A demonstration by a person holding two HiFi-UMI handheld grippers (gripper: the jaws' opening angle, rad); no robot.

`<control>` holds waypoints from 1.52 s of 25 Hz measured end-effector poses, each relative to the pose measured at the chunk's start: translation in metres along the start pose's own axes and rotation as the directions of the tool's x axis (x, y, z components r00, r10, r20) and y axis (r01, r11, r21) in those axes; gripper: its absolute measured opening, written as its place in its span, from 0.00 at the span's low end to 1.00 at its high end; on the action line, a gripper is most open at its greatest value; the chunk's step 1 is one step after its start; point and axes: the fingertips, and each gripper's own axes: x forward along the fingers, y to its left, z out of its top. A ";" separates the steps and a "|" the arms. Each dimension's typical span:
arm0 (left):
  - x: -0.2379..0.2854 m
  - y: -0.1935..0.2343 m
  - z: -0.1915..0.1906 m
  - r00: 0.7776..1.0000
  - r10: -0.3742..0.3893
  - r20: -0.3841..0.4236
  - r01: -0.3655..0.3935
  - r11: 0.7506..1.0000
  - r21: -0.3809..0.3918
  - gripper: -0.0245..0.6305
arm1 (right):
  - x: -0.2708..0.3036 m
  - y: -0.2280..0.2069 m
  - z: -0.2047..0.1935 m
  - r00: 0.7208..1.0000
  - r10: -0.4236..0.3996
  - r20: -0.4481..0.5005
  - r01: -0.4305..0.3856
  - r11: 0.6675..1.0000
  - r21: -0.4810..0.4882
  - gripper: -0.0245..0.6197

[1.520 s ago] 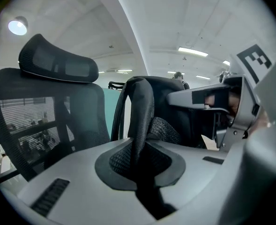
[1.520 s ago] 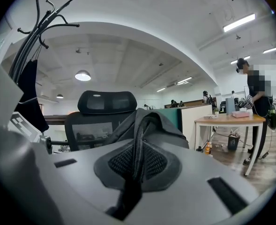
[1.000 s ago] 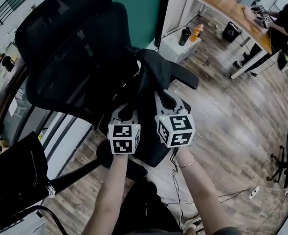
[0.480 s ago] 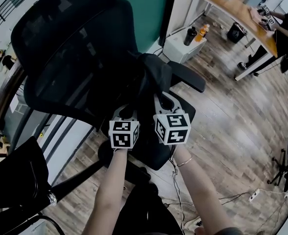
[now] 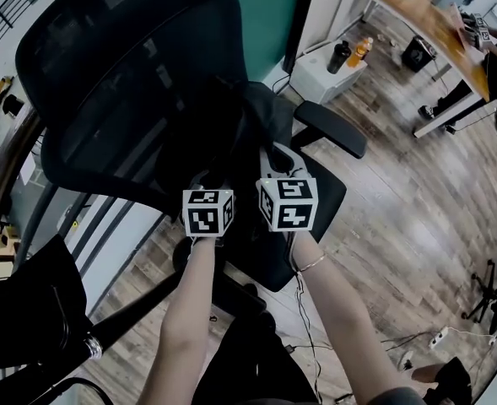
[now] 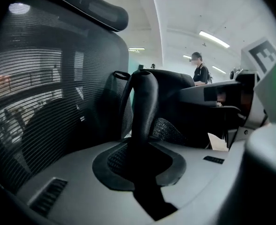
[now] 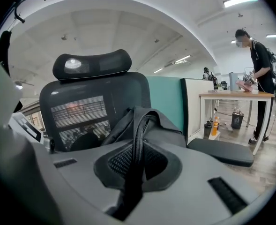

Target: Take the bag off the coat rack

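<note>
Bag (image 5: 263,118): blk. Chair (image 5: 121,74): blk, mesh back. Left gripper (image 6: 142,170), right gripper (image 7: 134,170): grey, blk pads; cubes w/ blk-white sq markers. Floor (image 5: 400,209): grey-brown wood grain. Partition (image 5: 269,15): teal. Desk (image 5: 417,19): orange-brown top.

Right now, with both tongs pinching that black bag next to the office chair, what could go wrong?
1. The left tongs and right tongs each pinch only a strap of the bag; one could slip and the bag drop.
2. The bag hangs close by the chair and its armrest, so it may snag.
3. Cables lie on the floor below the person's arms: a trip hazard.
</note>
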 end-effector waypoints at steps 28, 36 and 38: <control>-0.058 0.082 -0.081 0.927 0.303 -0.220 -0.338 0.930 -0.146 0.30 | 0.001 0.119 -0.061 0.901 0.384 -0.203 -0.380 0.923 0.062 0.36; -0.098 0.078 -0.101 0.915 0.347 -0.206 -0.386 0.901 -0.196 0.32 | -0.024 0.137 -0.079 0.879 0.416 -0.235 -0.413 0.909 0.065 0.36; -0.105 0.078 -0.101 0.914 0.359 -0.190 -0.394 0.897 -0.200 0.32 | -0.030 0.136 -0.084 0.878 0.413 -0.242 -0.409 0.910 0.068 0.36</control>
